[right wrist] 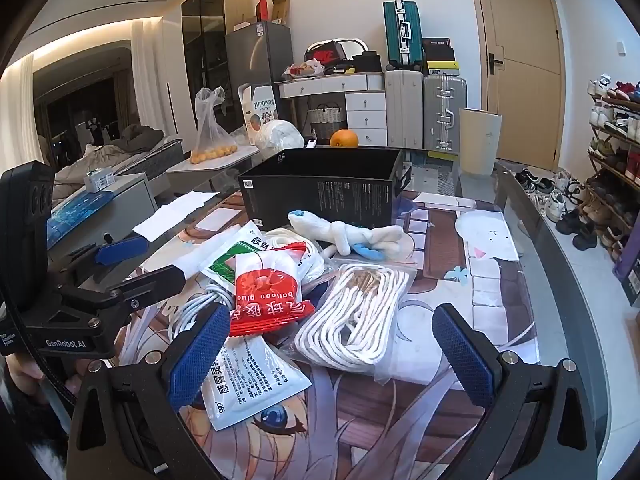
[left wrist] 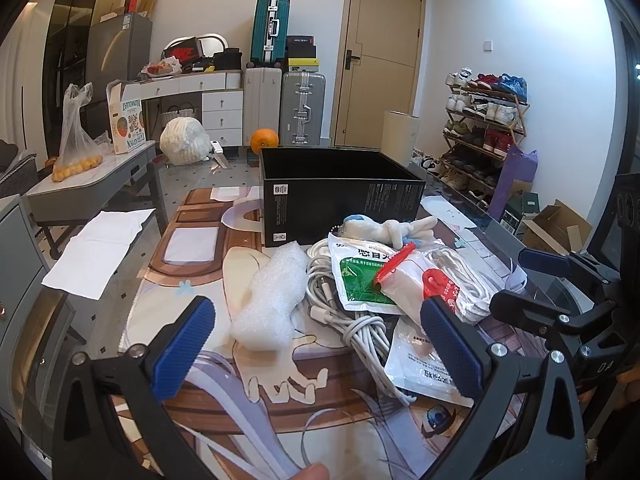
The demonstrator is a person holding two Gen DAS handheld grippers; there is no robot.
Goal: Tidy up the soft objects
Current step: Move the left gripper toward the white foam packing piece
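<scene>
A black box [left wrist: 340, 196] on the counter [left wrist: 120, 292], top open, inside hidden from both views. Small white print on its side, too tiny to read.

In front of the box, a pile of soft things. A white plush toy [right wrist: 348, 236] with blue bits at the back of the pile, near the box. A clear bag of white rope [right wrist: 356, 316] on the right side. A red and white packet [right wrist: 266, 292] on top in the middle, printed with "balloon glue". Under it, a white and green pouch [right wrist: 228, 256]. Nearer, a flat white pouch [right wrist: 252, 388] marked "999". A bundle of white cable [left wrist: 352, 320] beneath the packets. A lump of white foam wrap [left wrist: 272, 300] on the left, touching the cable.

Left hand-held gripper [left wrist: 320, 344] low over the near edge of the pile, blue pads wide apart, nothing between them. Right hand-held gripper [right wrist: 340, 348] just above the rope bag and the "999" pouch, pads also spread wide, holding nothing. "GenRobot.AI" on the left tool's body.

Glass counter over a cartoon picture mat. A sheet of white paper [left wrist: 100, 248] on the left. An orange [left wrist: 264, 138] behind the box. Farther back, a carton marked "KUMQUAT" [right wrist: 260, 110], suitcases [left wrist: 302, 108], a tan door [left wrist: 380, 56] and a shoe rack [left wrist: 480, 120].
</scene>
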